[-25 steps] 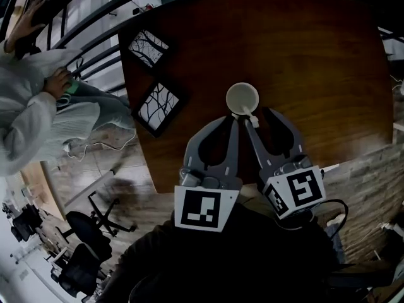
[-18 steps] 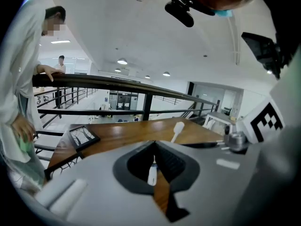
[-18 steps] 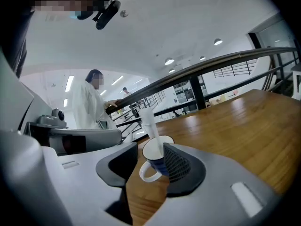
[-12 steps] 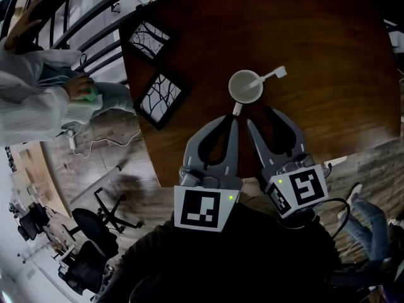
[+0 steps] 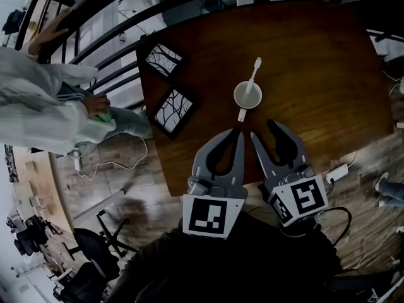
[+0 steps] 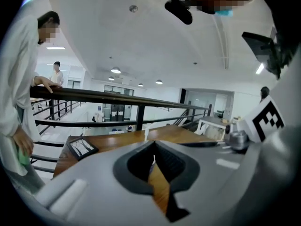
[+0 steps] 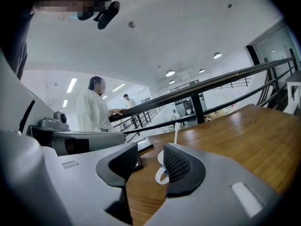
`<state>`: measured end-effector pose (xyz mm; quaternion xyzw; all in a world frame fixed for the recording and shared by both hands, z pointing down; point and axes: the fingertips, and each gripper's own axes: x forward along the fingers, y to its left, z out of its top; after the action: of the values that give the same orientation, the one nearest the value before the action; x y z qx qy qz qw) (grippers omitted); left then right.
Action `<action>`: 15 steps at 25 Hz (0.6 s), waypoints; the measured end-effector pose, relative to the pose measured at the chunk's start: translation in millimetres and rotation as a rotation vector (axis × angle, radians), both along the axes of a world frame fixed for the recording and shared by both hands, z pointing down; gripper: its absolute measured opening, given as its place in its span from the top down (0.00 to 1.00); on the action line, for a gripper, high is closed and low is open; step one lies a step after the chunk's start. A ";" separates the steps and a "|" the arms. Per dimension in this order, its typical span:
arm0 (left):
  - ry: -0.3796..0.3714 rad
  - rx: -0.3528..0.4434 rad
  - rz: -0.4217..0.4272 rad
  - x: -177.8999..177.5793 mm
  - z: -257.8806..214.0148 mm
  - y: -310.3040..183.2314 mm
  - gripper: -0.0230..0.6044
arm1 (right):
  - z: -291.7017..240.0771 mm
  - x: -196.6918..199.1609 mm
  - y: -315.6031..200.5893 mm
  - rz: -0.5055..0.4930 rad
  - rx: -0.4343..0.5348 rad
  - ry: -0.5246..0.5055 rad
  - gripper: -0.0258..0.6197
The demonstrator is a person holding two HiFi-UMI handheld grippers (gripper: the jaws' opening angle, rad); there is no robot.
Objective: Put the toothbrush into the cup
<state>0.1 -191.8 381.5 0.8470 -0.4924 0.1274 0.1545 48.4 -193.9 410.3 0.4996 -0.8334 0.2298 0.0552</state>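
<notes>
A white cup stands on the dark wooden table, its handle toward me. The white toothbrush stands in it, its head leaning away over the far rim. Both grippers are held short of the cup, near the table's front edge. My left gripper is shut with nothing in it; its tips meet in the left gripper view. My right gripper is open and empty. Between its pads in the right gripper view I see the cup and the toothbrush.
Two black picture frames lie along the table's left side; one frame shows in the left gripper view. A dark railing runs behind the table. A person in white stands at the railing, left.
One second ago the right gripper held the toothbrush at the cup's rim. It let go; the toothbrush now stands in the cup. Both grippers have drawn back toward me.
</notes>
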 end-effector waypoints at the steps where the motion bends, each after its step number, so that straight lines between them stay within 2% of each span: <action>1: 0.009 0.011 0.000 -2.2 -8.6 4.1 0.95 | -9.6 -2.2 3.8 0.001 0.017 0.005 0.69; 4: 0.041 0.056 0.001 -10.6 -30.9 13.8 0.95 | -35.5 -10.0 14.2 0.005 0.072 0.017 0.69; 9: 0.072 0.194 0.020 -13.2 -74.3 27.0 0.95 | -93.8 -15.2 28.7 -0.009 0.248 0.021 0.70; 12: 0.087 0.249 0.016 -19.0 -102.7 41.0 0.95 | -125.2 -21.2 43.1 -0.006 0.308 0.036 0.74; 15: 0.095 0.278 0.008 -26.3 -119.6 55.7 0.95 | -142.4 -24.4 55.4 0.017 0.338 0.067 0.83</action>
<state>-26.2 -136.1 261.9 0.8673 -0.4940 0.0183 0.0582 24.0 -138.5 267.9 0.5163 -0.8535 0.0703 -0.0040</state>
